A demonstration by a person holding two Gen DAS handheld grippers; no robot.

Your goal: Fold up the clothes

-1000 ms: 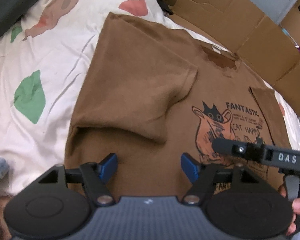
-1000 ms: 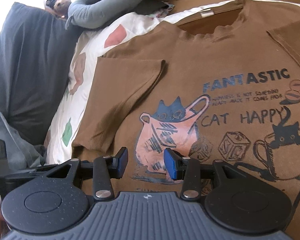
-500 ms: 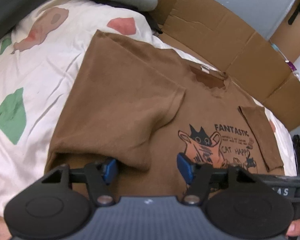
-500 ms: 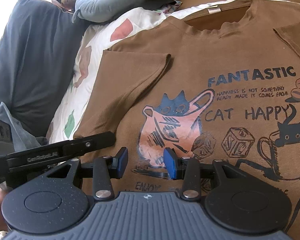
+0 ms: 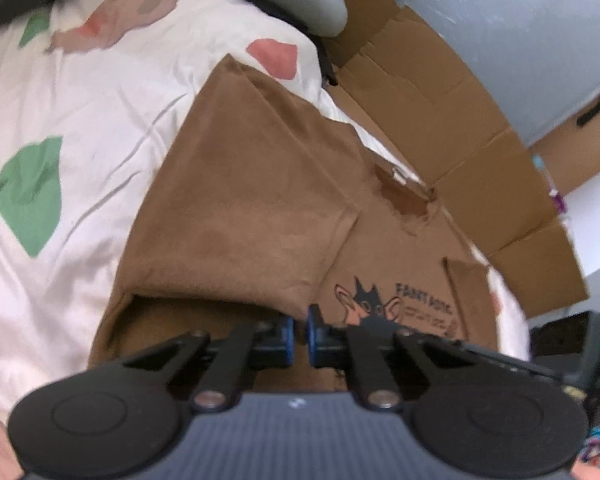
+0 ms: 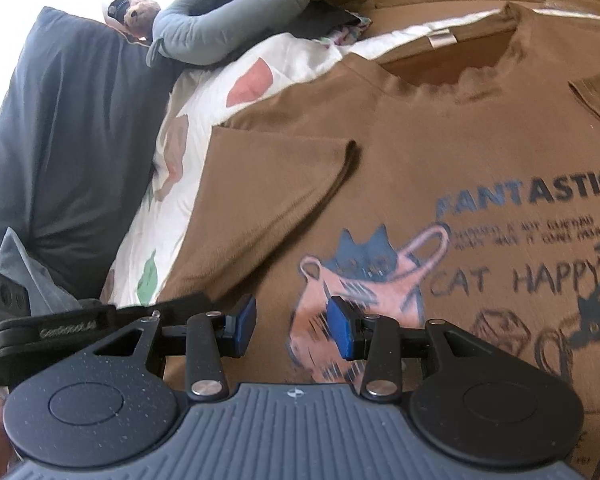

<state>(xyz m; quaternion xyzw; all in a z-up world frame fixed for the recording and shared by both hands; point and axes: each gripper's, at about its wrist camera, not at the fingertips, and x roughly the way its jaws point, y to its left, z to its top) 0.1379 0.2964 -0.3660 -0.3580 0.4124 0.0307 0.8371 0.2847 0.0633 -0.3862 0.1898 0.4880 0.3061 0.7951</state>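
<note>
Brown t-shirt point(image 5: 384, 240) flat on the bedsheet point(image 5: 80, 120) ahead of both claws, both sleeves already folded in; left gripper point(image 5: 299, 336) pinching the near hem, right gripper point(image 6: 292, 326) half spread over the print, body folds remaining.

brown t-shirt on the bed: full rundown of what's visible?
The brown t-shirt lies front-up and mostly flat on the white patterned bedsheet. It looks like soft cotton, with a scalloped neckline and a grey neck label. The print shows cats, a pink bag, dice, a mug, and the words "FANTASTIC" and "CAT HAPPY". Both sleeves are folded inward over the chest. The left gripper is shut on the fabric near the folded sleeve's edge; the right gripper is open over the print.
</note>
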